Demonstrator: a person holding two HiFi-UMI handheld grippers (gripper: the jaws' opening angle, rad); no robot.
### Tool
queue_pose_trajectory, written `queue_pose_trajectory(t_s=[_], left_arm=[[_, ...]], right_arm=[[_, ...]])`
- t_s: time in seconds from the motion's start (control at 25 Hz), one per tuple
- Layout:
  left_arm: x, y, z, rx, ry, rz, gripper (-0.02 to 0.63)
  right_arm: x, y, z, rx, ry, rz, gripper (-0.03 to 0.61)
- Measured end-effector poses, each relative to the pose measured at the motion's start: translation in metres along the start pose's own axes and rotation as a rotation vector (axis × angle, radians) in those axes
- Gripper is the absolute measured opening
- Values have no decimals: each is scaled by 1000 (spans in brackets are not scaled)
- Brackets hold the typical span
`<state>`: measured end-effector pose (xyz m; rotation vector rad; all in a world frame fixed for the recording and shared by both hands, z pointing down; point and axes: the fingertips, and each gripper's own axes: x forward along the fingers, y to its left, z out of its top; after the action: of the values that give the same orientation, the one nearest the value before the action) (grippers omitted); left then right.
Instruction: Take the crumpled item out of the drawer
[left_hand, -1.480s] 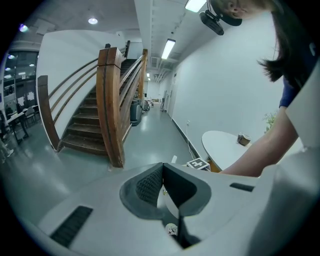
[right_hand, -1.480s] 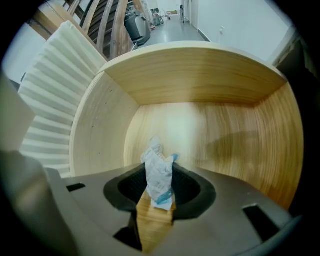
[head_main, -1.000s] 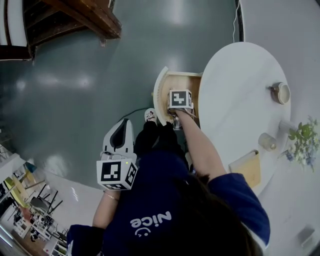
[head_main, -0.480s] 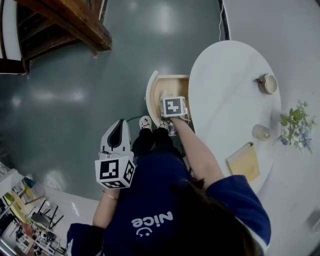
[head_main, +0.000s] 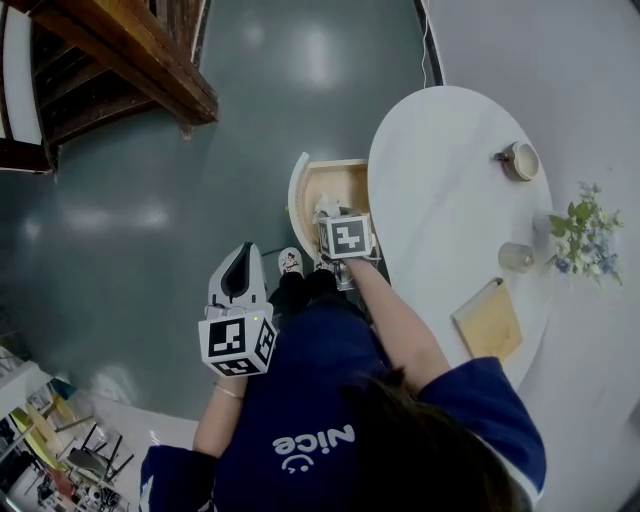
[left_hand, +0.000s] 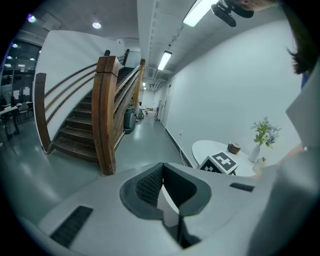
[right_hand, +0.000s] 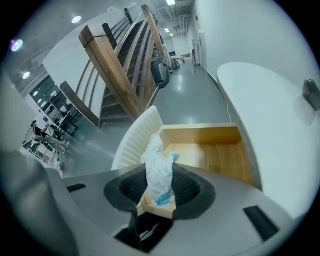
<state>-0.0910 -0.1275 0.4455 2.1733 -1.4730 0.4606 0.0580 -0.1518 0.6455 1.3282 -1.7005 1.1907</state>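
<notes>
We see our white table spreading right of the right claw; well apart from that claw stand a cup, jar, flowers and notebook.

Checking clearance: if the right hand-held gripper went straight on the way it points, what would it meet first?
Probably the floor of the open light-wood drawer, near its white ribbed front; depth is unclear. The right hand-held gripper is shut on the crumpled white-and-blue item.

Head camera steeply above drawer
</notes>
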Motion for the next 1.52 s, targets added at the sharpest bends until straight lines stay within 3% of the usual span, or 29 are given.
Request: queue_pose_trajectory(t_s=[0.76, 1.52], left_arm=[[16, -27, 10, 45, -21, -116, 5], [39, -60, 27, 118, -50, -203, 5]], right_arm=[[-67, 12, 16, -80, -181, -26, 146], [-144, -8, 40, -26, -399, -86, 146]])
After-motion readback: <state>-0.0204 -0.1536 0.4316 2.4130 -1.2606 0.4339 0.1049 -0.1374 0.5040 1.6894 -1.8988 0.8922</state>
